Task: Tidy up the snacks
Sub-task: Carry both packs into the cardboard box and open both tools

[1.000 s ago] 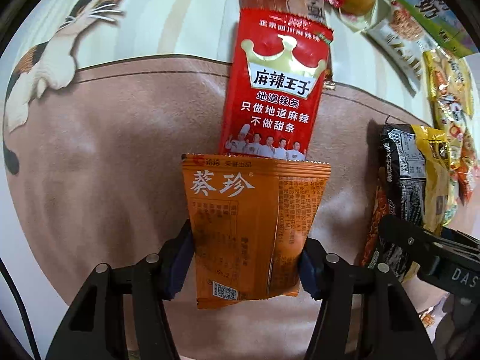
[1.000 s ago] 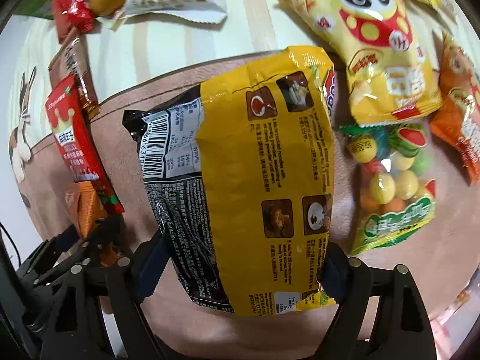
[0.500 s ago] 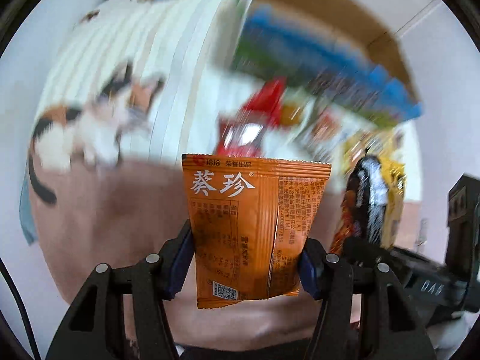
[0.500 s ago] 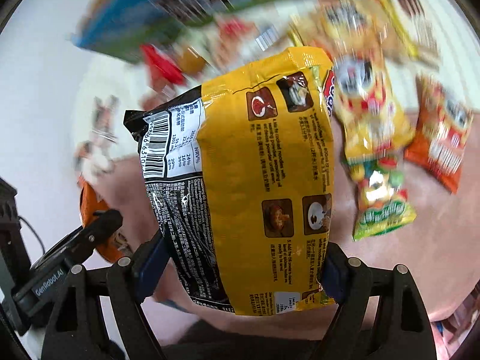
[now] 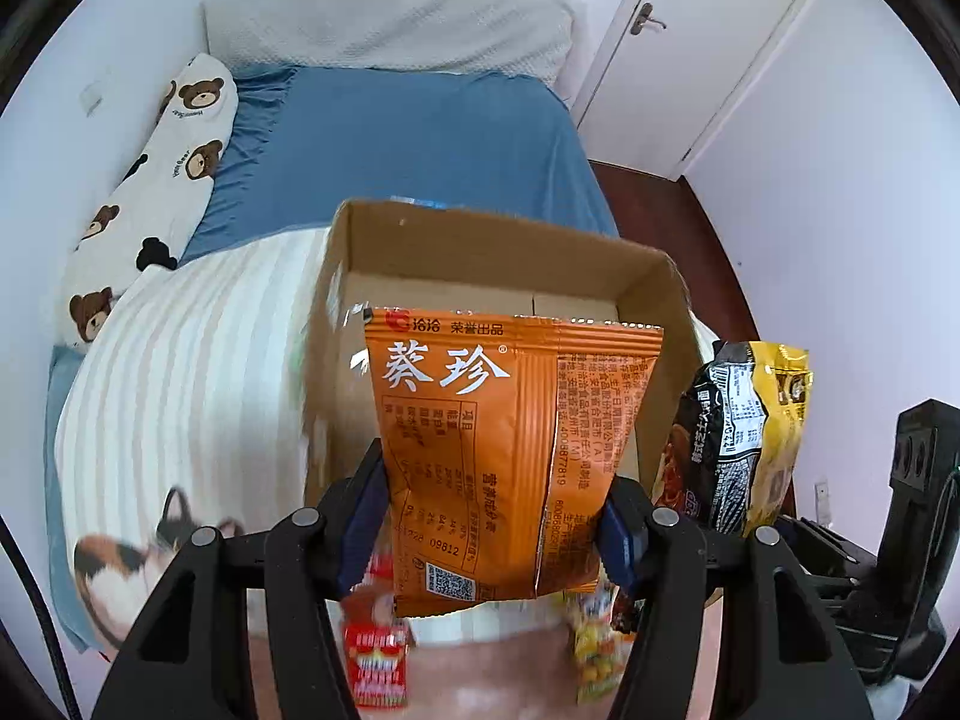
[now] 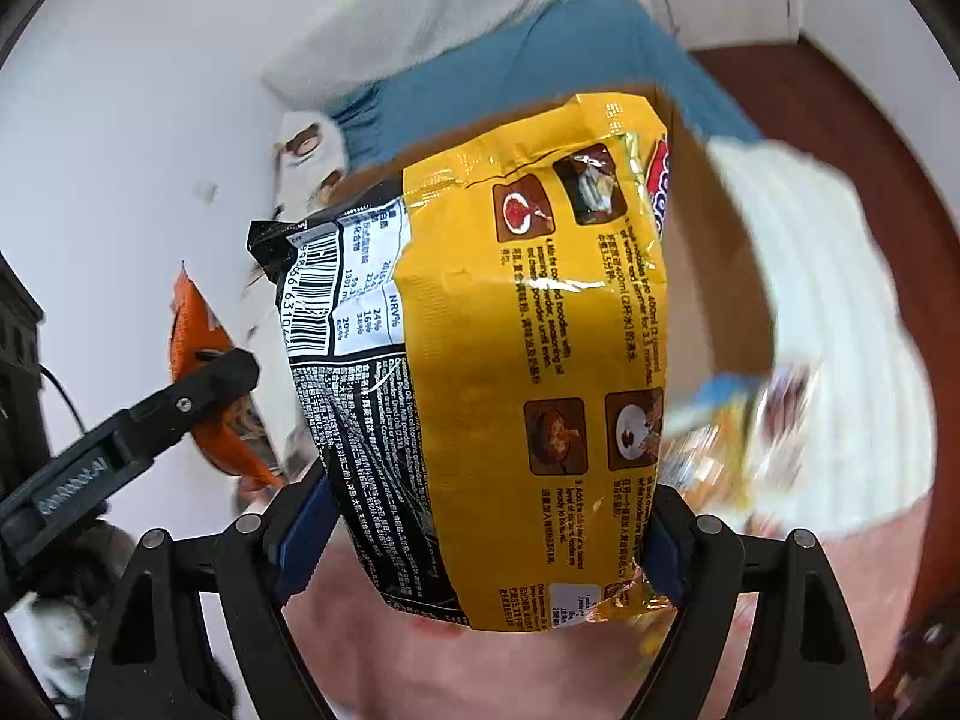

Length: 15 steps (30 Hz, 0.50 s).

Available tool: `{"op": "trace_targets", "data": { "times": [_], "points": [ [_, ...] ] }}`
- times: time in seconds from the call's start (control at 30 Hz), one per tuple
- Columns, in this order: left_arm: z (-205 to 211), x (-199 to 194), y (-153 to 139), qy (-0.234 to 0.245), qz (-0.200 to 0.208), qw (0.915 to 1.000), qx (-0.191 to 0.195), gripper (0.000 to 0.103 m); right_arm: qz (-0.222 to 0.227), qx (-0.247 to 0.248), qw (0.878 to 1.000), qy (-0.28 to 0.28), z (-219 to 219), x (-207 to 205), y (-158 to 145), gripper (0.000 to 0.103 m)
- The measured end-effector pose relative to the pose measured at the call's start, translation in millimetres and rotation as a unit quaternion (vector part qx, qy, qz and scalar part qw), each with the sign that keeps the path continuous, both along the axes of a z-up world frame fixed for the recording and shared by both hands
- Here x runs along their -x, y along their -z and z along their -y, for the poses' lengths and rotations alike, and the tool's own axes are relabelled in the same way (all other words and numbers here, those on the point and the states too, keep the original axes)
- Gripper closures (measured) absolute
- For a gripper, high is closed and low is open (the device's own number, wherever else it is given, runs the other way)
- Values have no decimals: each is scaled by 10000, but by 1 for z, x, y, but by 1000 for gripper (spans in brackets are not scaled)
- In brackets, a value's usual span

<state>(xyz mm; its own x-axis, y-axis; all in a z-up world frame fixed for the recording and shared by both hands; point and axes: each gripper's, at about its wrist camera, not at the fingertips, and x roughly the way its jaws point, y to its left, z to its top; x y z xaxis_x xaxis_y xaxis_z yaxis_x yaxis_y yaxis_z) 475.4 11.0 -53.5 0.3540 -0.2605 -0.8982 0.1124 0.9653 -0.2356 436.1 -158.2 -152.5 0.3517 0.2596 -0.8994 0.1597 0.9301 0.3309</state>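
Note:
My left gripper (image 5: 498,516) is shut on an orange snack packet (image 5: 510,456) and holds it up in front of an open cardboard box (image 5: 480,240) on the bed. My right gripper (image 6: 480,540) is shut on a yellow and black noodle packet (image 6: 510,360), also raised; that packet shows at the right of the left wrist view (image 5: 744,438). The orange packet (image 6: 192,336) and the left gripper's finger (image 6: 198,384) show at the left of the right wrist view. The box's inside looks bare where visible; the packets hide much of it.
A red packet (image 5: 375,660) and other blurred snacks (image 5: 600,654) lie on the striped blanket (image 5: 180,384) below the grippers. Behind the box are a blue sheet (image 5: 408,132), a bear-print pillow (image 5: 150,186), a white door (image 5: 702,42) and a dark wood floor (image 5: 672,222).
Both grippers have lifted and tilted up from the snacks on the blanket, each still holding its packet. The cardboard box and the room have come into view.

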Motion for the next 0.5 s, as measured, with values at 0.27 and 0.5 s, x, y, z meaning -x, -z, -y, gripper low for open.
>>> {"op": "trace_targets", "data": {
  "times": [0.27, 0.5],
  "points": [
    [18, -90, 68, 14, -662, 9978, -30, 45, -350, 159, 9992, 139, 6, -101, 16, 16],
    [30, -130, 110, 54, -986, 9951, -86, 45, -811, 268, 9963, 45, 17, -154, 79, 16]
  ]
}}
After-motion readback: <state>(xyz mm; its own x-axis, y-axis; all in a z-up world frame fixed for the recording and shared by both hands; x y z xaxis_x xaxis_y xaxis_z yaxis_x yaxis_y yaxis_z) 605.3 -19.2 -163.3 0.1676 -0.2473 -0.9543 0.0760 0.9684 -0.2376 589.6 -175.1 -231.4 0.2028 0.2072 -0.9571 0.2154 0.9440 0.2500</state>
